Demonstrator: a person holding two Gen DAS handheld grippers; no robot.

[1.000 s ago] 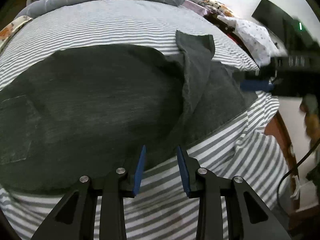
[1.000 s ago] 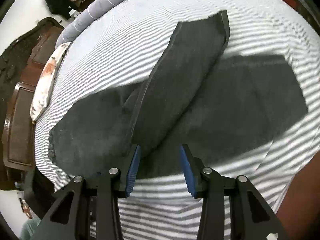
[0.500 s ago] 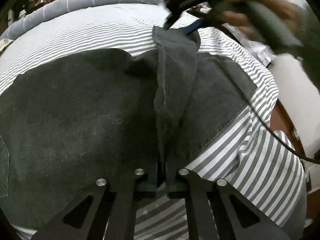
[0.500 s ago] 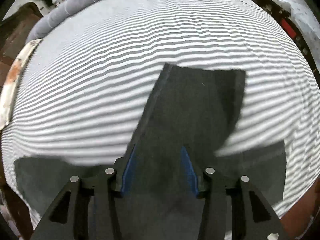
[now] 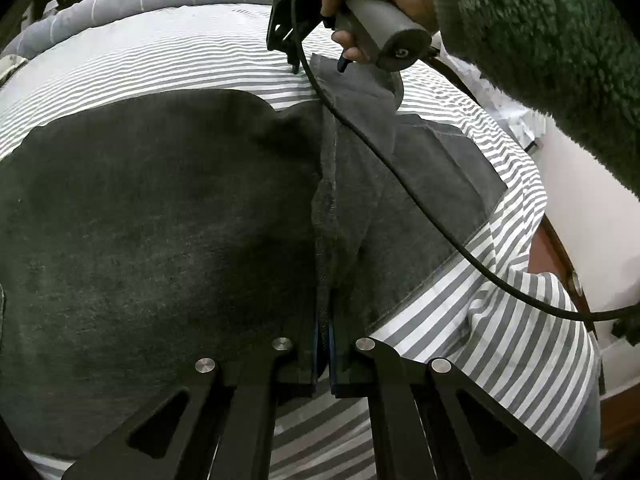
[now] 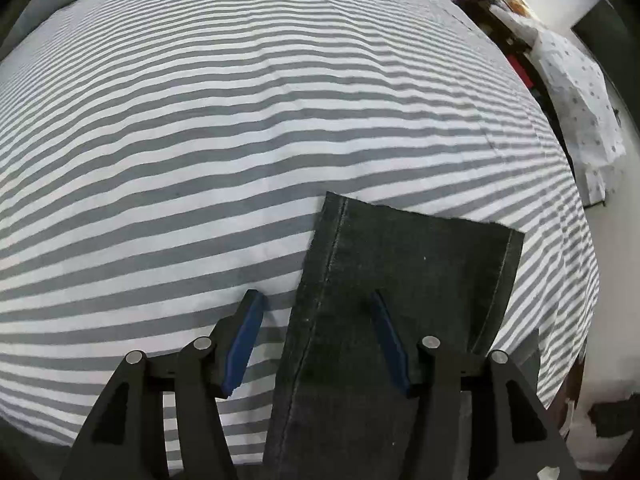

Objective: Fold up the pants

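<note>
Dark grey pants (image 5: 160, 208) lie spread on the striped bed sheet (image 5: 500, 340), with one leg folded over along a raised seam. My left gripper (image 5: 323, 334) is shut on that fold at the near edge. The other leg's hem end (image 6: 412, 256) lies flat on the sheet. Over it, pointing steeply down, hangs my right gripper (image 6: 316, 320) with its jaws opening. One finger is over bare sheet, the other over the cloth, and the seamed leg edge lies between them unpressed. A hand holds the right gripper (image 5: 318, 66) at the far end.
A grey bolster (image 5: 140, 0) runs along the far side of the bed. A black cable (image 5: 440, 220) crosses the pants. A green fleece sleeve (image 5: 540, 40) fills the upper right. The bed's wooden edge (image 5: 560, 264) is at the right. White dotted cloth (image 6: 580, 92) lies beyond the bed.
My left gripper has shut on the pants' fold. The right gripper has swung across to the far hem of the leg, tipped downward, and its jaws have widened.
</note>
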